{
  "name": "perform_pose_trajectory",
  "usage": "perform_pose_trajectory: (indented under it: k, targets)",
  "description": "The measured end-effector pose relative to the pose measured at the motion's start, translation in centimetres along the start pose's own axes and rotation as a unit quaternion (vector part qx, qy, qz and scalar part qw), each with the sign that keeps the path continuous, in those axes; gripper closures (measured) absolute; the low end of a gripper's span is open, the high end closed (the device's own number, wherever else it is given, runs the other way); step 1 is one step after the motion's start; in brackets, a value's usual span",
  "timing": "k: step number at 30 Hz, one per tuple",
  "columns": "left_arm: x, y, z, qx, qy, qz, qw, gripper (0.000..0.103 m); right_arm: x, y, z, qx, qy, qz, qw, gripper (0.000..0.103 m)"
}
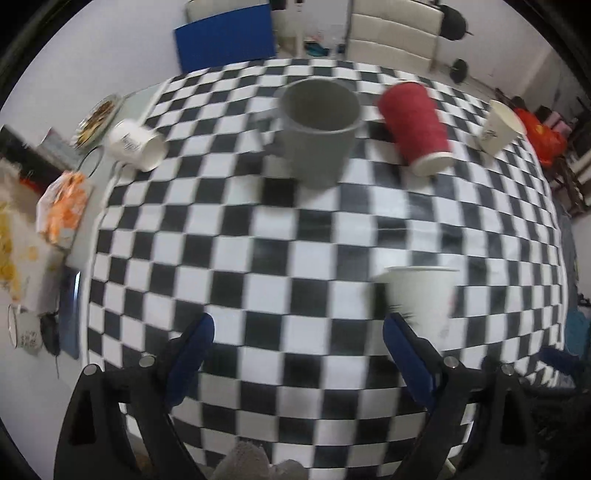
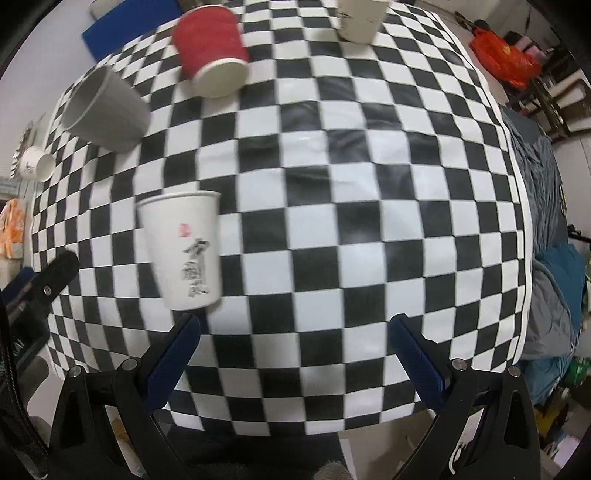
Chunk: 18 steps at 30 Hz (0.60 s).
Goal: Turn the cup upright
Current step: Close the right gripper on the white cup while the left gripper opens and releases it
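A white paper cup with black script [image 2: 183, 251] stands upright on the checkered tablecloth [image 2: 351, 206]; it also shows in the left wrist view [image 1: 421, 295], just beyond the right finger. A red paper cup [image 1: 413, 125] [image 2: 212, 50] lies on its side, mouth toward me. A grey mug [image 1: 317, 129] [image 2: 103, 109] stands upright. Another white paper cup [image 1: 498, 127] [image 2: 360, 18] stands at the far right. A white mug [image 1: 136, 144] [image 2: 35, 164] lies on its side at the left edge. My left gripper [image 1: 299, 336] and right gripper [image 2: 295, 332] are both open and empty above the cloth.
The cloth [image 1: 258, 258] ends at the left, where snack bags [image 1: 62, 206], a plate [image 1: 96, 118] and an enamel mug [image 1: 24, 328] sit. A blue board [image 1: 225, 37] and a chair [image 1: 391, 33] stand behind. An orange bag [image 2: 506, 61] and blue-grey fabric [image 2: 546, 277] lie right.
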<state>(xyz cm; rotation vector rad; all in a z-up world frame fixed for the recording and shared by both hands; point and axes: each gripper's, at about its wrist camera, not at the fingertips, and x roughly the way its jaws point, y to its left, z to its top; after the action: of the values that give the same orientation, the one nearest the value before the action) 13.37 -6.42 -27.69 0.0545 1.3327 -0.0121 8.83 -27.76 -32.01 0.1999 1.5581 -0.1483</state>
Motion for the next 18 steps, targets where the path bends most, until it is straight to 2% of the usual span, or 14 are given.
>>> perform_pose_trajectory:
  k: [6, 10, 18]
  targets:
    - [1.6, 3.3, -0.1, -0.012, 0.003, 0.029, 0.9995, 0.009, 0.3, 3.7, 1.0, -0.01, -0.01, -0.003, 1.0, 0.0]
    - [2.7, 5.0, -0.4, -0.012, 0.002, 0.032, 0.9994, 0.009, 1.2, 5.8, 1.6, -0.018, -0.006, -0.003, 1.0, 0.0]
    - [5.8, 5.5, 0.1, 0.001, 0.017, 0.033, 0.9993, 0.009, 3.5, 7.8, 3.3, -0.021, 0.01, 0.024, 0.999, 0.0]
